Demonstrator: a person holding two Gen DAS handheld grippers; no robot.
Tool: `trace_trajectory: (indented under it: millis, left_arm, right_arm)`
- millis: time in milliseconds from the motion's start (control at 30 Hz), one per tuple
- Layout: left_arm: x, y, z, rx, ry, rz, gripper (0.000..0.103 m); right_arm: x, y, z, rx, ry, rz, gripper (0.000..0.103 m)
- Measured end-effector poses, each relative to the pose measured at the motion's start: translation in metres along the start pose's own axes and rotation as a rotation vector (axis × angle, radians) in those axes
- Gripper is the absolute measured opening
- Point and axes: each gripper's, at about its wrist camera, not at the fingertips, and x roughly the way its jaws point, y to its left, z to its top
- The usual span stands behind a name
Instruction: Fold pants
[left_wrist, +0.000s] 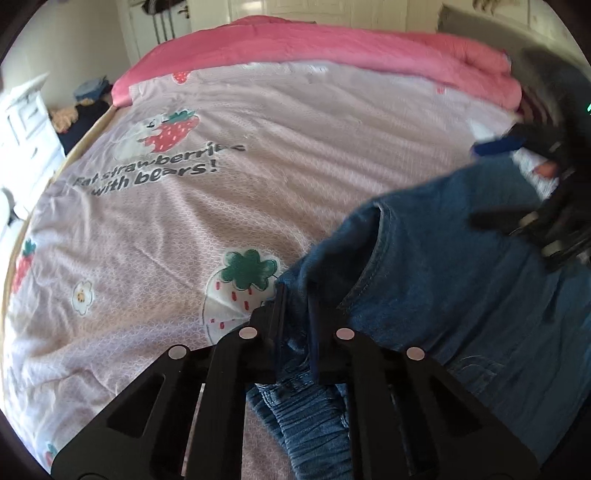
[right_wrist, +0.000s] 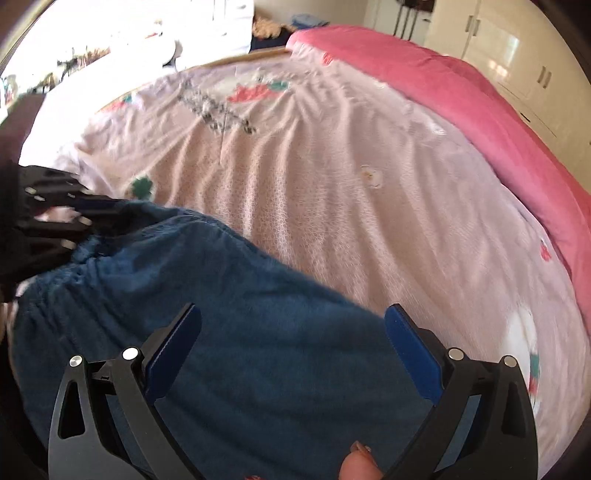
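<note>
Blue denim pants (left_wrist: 443, 266) lie on the pink strawberry-print bedsheet (left_wrist: 221, 206). My left gripper (left_wrist: 295, 306) is shut on the pants at their gathered waistband edge. In the right wrist view the pants (right_wrist: 258, 350) spread under my right gripper (right_wrist: 291, 325), which is wide open and empty above the cloth. The right gripper also shows blurred at the right of the left wrist view (left_wrist: 546, 221). The left gripper shows at the left edge of the right wrist view (right_wrist: 85, 214), on the waistband.
A pink duvet (left_wrist: 332, 48) is bunched along the far side of the bed. White drawers (left_wrist: 26, 122) and clothes stand beside the bed's wooden edge. White wardrobe doors (right_wrist: 517, 55) are behind the bed.
</note>
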Motion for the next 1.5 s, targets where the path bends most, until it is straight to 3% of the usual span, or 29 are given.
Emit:
trace_trajectory:
  millis: [100,267,300,333,433,467,600,767,1000,1200,1300,1500]
  left_arm:
    - [-0.027,0.006,0.003,-0.027,-0.078,-0.042,0.003]
    - [-0.063,-0.008,0.004,0.033,-0.171,-0.061,0.003]
    - [-0.068,-0.010,0.004,0.042,-0.181,-0.062,0.003]
    - [-0.072,-0.012,0.003,0.048,-0.189,-0.066,0.003]
    - [-0.074,-0.014,-0.001,0.055,-0.192,-0.064,0.003]
    - [-0.073,-0.012,-0.002,0.050,-0.186,-0.059,0.003]
    - [-0.074,-0.006,-0.011,0.025,-0.179,-0.072,0.003]
    - [-0.097,-0.018,-0.027,0.046,-0.227,-0.076,0.003]
    - [-0.145,-0.042,-0.082,0.051,-0.306,-0.102,0.004]
    - [-0.158,-0.052,-0.134,0.043,-0.245,-0.099,0.005]
    - [-0.155,-0.054,-0.149,0.044,-0.199,-0.087,0.005]
    - [-0.149,-0.053,-0.163,0.039,-0.144,-0.072,0.009]
  right_arm:
    - [0.013,0.007,0.008,-0.063,0.015,-0.016,0.099]
    - [0.011,0.025,0.024,-0.187,-0.023,-0.019,0.096]
    - [0.007,0.028,0.026,-0.201,-0.026,0.000,0.079]
    - [0.005,0.030,0.027,-0.205,-0.021,0.031,0.050]
    - [-0.011,0.042,0.021,-0.229,-0.034,0.073,0.013]
    - [-0.019,0.046,0.015,-0.236,-0.043,0.067,0.010]
    - [-0.051,0.060,-0.008,-0.211,-0.106,0.071,0.009]
    - [-0.098,0.088,-0.045,-0.174,-0.171,0.096,0.009]
    - [-0.135,0.138,-0.101,-0.093,-0.190,0.096,0.009]
    - [-0.134,0.173,-0.139,-0.052,-0.187,0.109,0.010]
    - [-0.128,0.185,-0.151,-0.027,-0.170,0.135,0.012]
    - [-0.110,0.206,-0.170,-0.017,-0.149,0.105,0.014]
